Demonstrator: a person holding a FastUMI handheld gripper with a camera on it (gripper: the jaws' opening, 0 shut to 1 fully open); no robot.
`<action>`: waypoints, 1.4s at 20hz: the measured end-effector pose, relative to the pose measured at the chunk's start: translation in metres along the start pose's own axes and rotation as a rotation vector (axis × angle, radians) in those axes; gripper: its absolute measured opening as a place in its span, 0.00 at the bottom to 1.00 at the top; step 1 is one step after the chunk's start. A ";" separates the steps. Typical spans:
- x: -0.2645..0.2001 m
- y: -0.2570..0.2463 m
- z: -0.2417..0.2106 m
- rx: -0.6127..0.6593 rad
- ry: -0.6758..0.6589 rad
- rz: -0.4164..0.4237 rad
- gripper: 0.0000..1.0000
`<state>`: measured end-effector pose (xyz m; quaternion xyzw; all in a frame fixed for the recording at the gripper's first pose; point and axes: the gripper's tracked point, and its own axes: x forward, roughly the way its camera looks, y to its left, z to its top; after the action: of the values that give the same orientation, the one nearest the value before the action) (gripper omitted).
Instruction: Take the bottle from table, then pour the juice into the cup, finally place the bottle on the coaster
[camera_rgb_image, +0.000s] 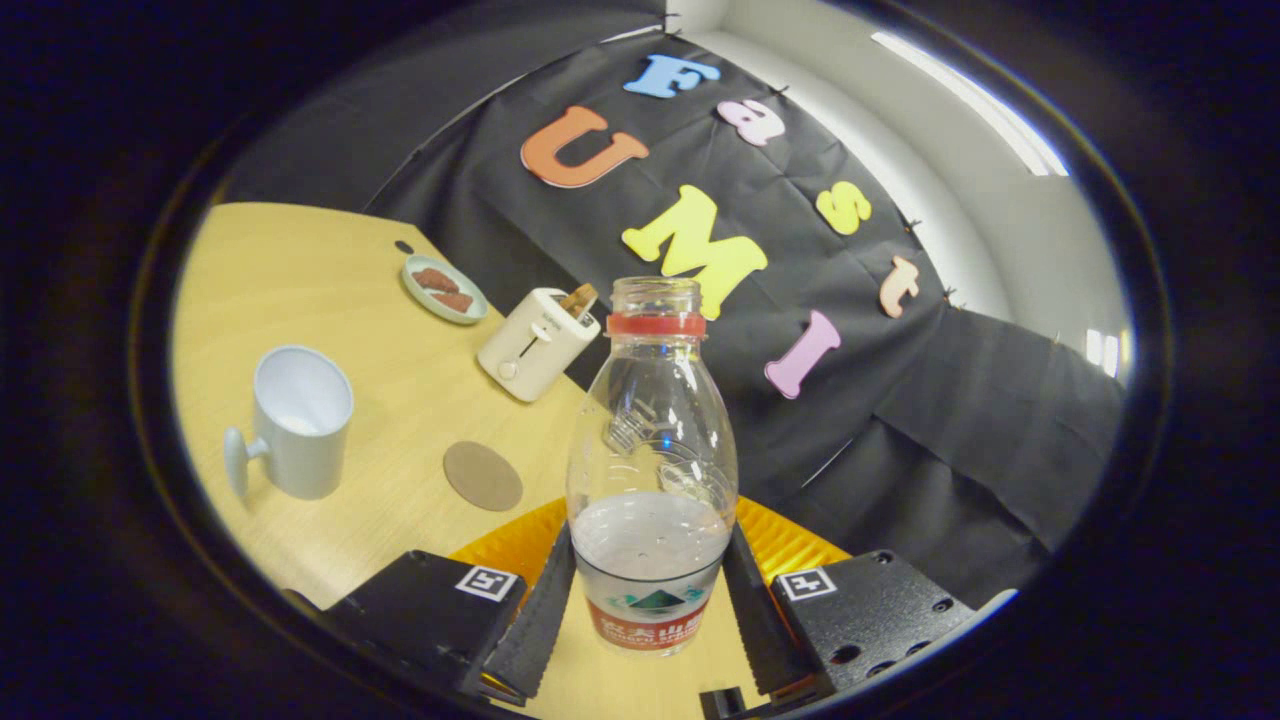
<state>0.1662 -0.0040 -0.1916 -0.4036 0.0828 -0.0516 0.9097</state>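
A clear plastic bottle (651, 470) with a red neck ring and no cap stands between my fingers, about a third full of liquid. My gripper (648, 610) is shut on the bottle, both fingers pressing on its lower body at the label. The view is tilted, so the bottle looks lifted a little off the wooden table (330, 270). A white cup (295, 420) with a handle stands beyond the fingers to the left, mouth open and seemingly empty. A round brown coaster (482, 476) lies flat on the table between the cup and the bottle.
A white toaster (535, 342) with a slice of toast in it stands behind the coaster. A small green plate (444, 289) with brown pieces on it sits farther back. The black cloth wall hangs close behind the table edge on the right.
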 end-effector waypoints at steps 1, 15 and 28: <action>0.000 0.001 0.001 -0.035 -0.004 -0.004 0.80; 0.008 0.017 0.007 -0.520 -0.059 -0.090 0.80; -0.002 0.030 0.026 -0.764 -0.119 -0.083 0.80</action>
<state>0.1702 0.0355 -0.1964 -0.7188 0.0265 -0.0303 0.6941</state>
